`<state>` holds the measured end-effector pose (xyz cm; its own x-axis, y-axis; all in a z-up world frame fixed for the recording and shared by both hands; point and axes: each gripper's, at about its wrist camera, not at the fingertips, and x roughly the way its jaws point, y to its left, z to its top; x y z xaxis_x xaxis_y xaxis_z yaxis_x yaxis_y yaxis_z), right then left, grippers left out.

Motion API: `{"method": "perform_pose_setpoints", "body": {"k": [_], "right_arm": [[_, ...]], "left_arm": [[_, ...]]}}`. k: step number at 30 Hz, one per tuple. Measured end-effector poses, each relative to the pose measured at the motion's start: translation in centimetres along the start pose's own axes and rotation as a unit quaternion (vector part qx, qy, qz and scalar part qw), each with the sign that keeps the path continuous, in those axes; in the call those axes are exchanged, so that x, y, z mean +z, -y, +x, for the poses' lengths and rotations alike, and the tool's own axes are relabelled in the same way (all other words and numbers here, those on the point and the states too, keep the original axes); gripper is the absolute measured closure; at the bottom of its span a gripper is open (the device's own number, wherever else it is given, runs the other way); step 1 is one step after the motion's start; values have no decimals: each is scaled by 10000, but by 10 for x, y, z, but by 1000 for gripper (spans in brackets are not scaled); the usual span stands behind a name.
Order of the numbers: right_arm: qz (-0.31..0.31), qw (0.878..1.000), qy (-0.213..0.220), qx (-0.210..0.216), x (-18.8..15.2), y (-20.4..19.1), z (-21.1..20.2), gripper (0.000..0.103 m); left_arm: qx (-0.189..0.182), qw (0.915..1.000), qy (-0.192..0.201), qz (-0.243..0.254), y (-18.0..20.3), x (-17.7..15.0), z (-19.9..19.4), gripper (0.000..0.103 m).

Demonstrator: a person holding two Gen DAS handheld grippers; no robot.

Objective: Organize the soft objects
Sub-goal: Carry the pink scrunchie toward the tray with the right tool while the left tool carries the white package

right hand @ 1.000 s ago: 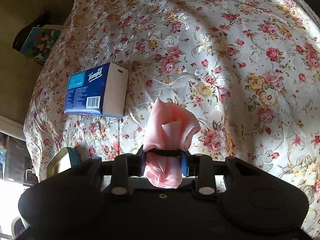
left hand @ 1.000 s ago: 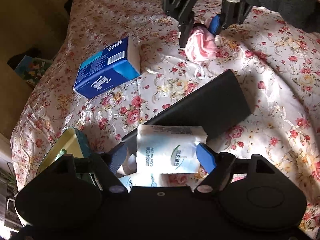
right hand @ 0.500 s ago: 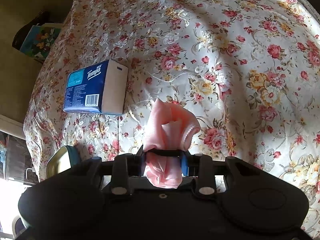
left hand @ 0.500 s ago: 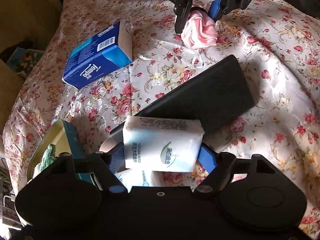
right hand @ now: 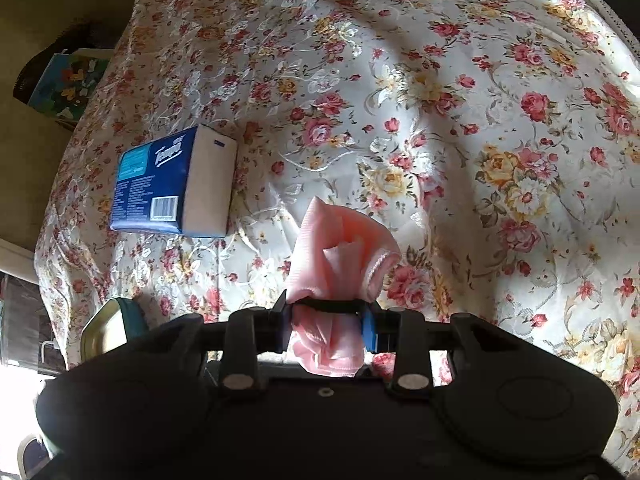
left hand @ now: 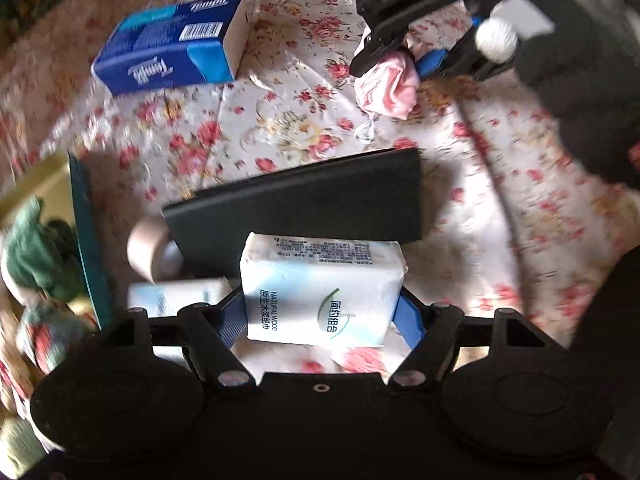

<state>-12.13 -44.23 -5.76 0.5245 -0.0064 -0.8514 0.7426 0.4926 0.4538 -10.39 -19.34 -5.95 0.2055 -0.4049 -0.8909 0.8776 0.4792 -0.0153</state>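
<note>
Left wrist: left claw (left hand: 320,312) closing on glossy rectangular tissue pack (left hand: 320,292); right claw (right hand: 329,324) pinches crumpled pink cloth (right hand: 340,256).

Home setting, likely a bedroom or living room. Evidence: floral cloth (right hand: 440,80) draped over a soft, rumpled surface that falls off at its left edge; blue Tempo tissue pack (right hand: 172,184), open teal tin (left hand: 86,240), tape roll (left hand: 150,250); sunlight patches, household clutter beyond the left edge.
</note>
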Motion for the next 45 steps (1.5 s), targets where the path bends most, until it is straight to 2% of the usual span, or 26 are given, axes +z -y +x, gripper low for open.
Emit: {"method": "perform_pose_setpoints", "body": {"k": [10, 14, 18, 22, 32, 45], "right_arm": [[175, 9977, 393, -528, -4, 12, -16, 70], [81, 9940, 790, -756, -26, 17, -43, 70], [60, 9933, 768, -860, -59, 25, -67, 70], [-87, 9920, 852, -926, -90, 17, -96, 70], [-153, 9946, 718, -737, -146, -10, -131, 70], [-792, 9954, 352, -417, -191, -55, -130, 70]], "left_arm": [[-232, 9989, 330, -223, -4, 6, -33, 34], [-438, 9978, 364, -332, -6, 5, -45, 34], [-578, 9970, 213, -459, -9, 2, -47, 34], [-705, 9950, 93, -700, -18, -1, -53, 34], [-495, 9891, 566, -1265, -54, -12, -99, 34], [-82, 9758, 882, -1999, -114, -24, -128, 34]]}}
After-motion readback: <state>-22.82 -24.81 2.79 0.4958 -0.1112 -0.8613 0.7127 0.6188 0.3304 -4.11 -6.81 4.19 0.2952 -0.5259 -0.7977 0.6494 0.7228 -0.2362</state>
